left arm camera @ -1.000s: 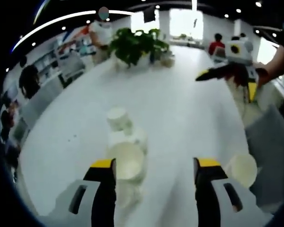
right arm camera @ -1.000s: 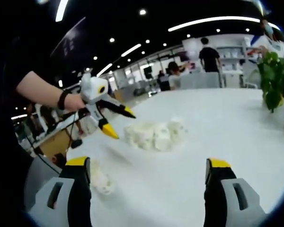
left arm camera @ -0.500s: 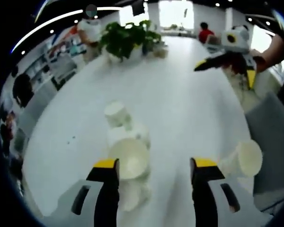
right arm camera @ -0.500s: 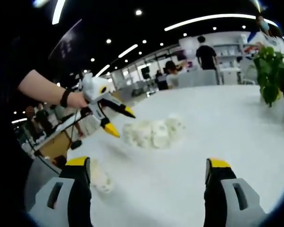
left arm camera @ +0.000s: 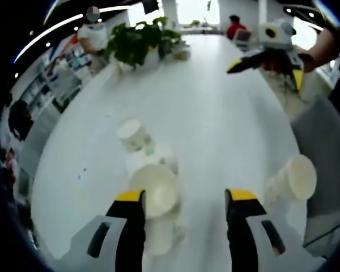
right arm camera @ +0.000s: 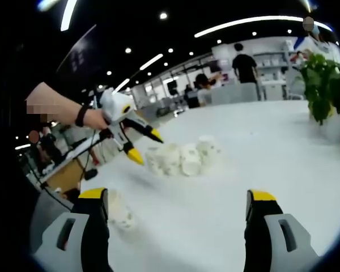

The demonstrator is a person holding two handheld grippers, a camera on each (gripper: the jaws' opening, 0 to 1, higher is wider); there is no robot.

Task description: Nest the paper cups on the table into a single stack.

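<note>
Several paper cups (left arm camera: 150,173) are seen lying in a loose cluster on the white table (left arm camera: 215,124), at lower centre-left of the left gripper view; the nearest one shows its open mouth just beside the left jaw of the left tool (left arm camera: 184,198). One more lone cup (left arm camera: 293,180) lies on its side at the lower right, outside the right jaw. Compared with a second ago, the cluster is seen from higher and closer, and the lone cup has slid further into the frame. The left tool's jaws are spread wide, with nothing between them. In the right gripper view the cluster (right arm camera: 181,158) sits at centre, the left tool (right arm camera: 140,144) hovering just to its left, closer than before. The right tool (right arm camera: 175,198) is likewise held wide and empty. A potted plant (left arm camera: 139,42) stands at the upper left of the left gripper view.
</note>
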